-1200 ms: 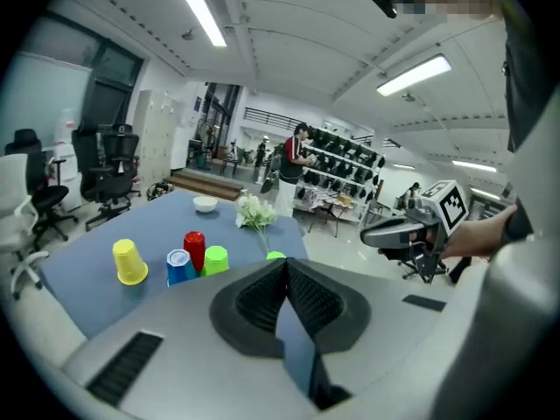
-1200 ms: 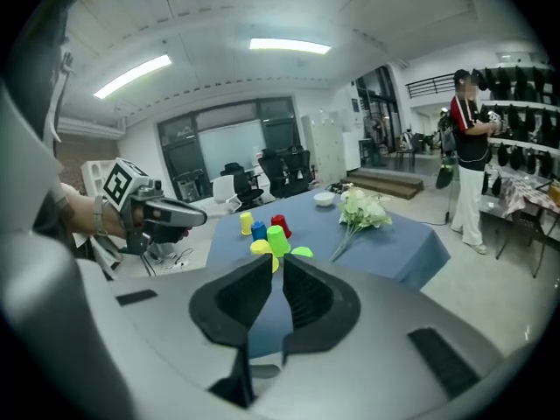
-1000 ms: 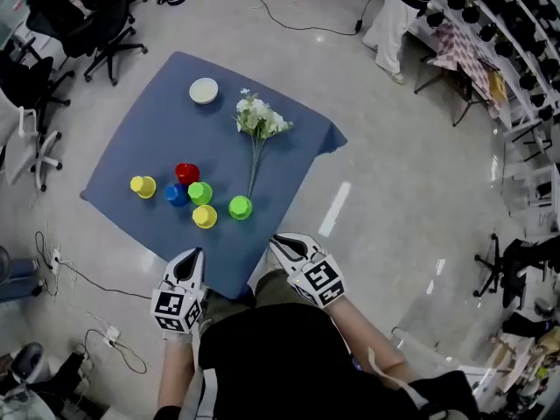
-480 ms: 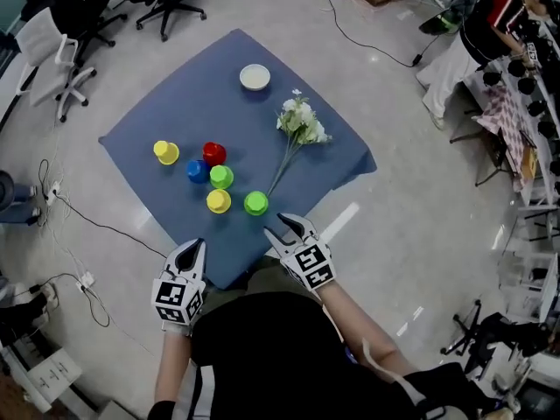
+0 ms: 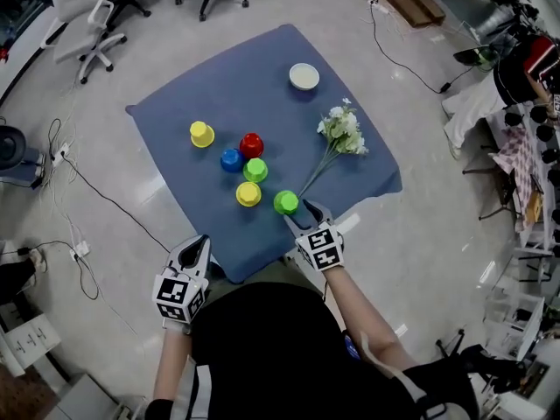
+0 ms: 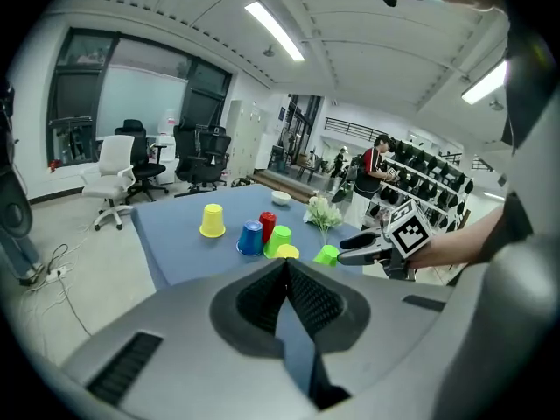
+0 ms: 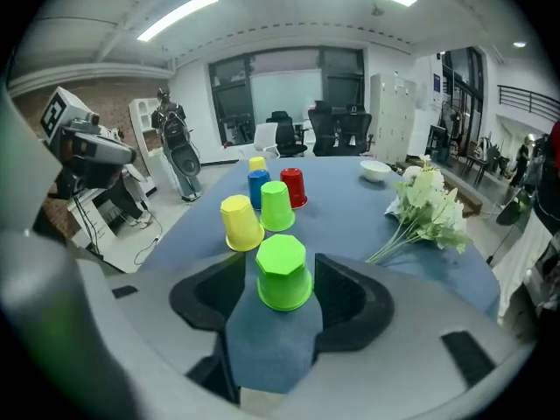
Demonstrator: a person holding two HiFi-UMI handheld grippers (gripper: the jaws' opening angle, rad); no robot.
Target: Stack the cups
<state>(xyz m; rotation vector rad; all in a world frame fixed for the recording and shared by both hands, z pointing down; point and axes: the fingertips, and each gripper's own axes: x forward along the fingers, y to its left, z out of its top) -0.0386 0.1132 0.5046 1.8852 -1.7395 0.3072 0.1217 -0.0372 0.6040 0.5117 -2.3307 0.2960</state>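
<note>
My right gripper (image 5: 300, 214) has its jaws just opened wide around the upside-down green cup (image 7: 283, 274), pads clear of it, near the blue cloth's (image 7: 350, 226) near edge, which my gripper body hides, bare cloth reaching right to the flowers (image 7: 429, 210); my left gripper (image 6: 285, 276) is closed, empty.

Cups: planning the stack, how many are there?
6: yellow cup alone left; blue cup, red cup, green cup, second yellow cup clustered; second green cup at front. None seem hidden.
</note>
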